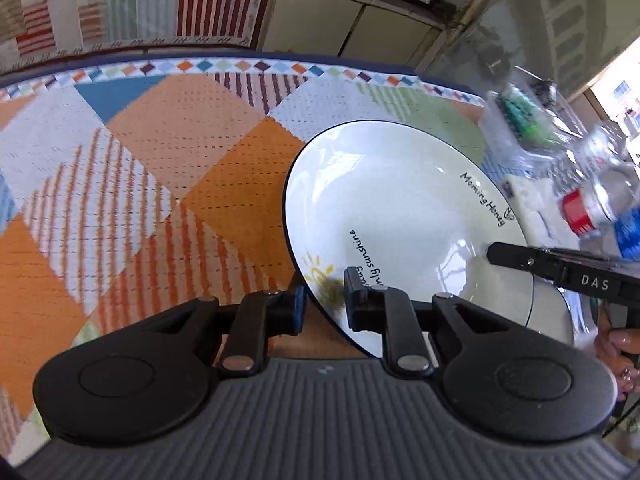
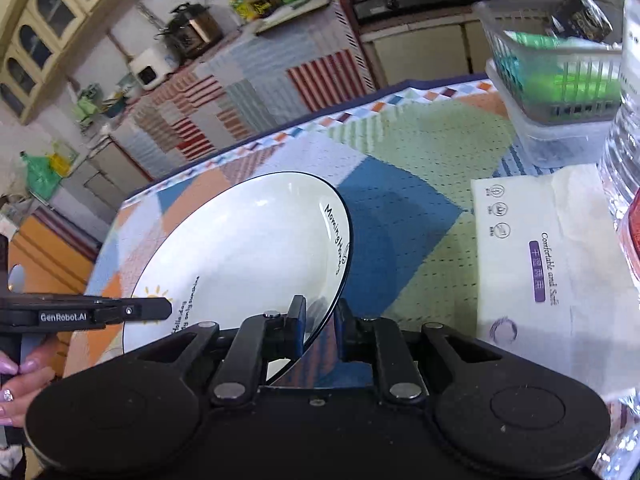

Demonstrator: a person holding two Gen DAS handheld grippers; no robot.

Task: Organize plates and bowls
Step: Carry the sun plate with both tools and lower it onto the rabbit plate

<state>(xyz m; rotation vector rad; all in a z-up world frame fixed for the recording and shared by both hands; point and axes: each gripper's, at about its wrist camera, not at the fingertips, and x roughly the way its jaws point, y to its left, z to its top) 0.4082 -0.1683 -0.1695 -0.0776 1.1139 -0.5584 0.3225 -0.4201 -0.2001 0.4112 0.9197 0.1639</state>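
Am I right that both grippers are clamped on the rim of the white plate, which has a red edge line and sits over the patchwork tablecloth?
Not quite: the plate has a dark navy edge line, not red, as the right wrist view shows. Both the left gripper and right gripper do straddle its rim above the tablecloth.

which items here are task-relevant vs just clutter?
Job:
- white plate, its rim between the jaws of the left gripper and of the right gripper

Lying about:
- tissue pack
- plastic basket
- clear container
- water bottle
- patchwork tablecloth
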